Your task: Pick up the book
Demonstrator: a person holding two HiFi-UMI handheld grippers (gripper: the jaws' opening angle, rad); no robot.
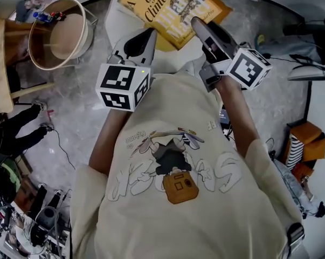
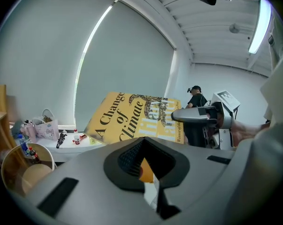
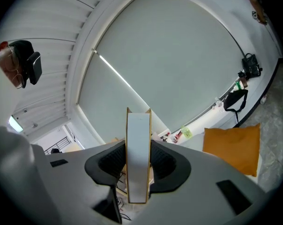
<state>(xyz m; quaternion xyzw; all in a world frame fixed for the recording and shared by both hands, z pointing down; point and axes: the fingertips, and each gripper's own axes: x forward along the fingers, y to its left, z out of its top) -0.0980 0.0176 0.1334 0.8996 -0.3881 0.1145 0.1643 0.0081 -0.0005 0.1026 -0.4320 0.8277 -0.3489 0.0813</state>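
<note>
A yellow book with black title lettering hangs in the air in front of me, cover up in the head view. My right gripper is shut on its right side. In the right gripper view the white page edge of the book stands upright, clamped between the dark pads of that gripper. My left gripper is at the book's near left corner. Its own view shows the orange corner pinched at its jaws, with the cover beyond and the right gripper holding the far side.
A round wooden bin stands at the left on the marbled floor. A white table lies under the book. An orange box and cables sit at the right. An orange cushion shows in the right gripper view.
</note>
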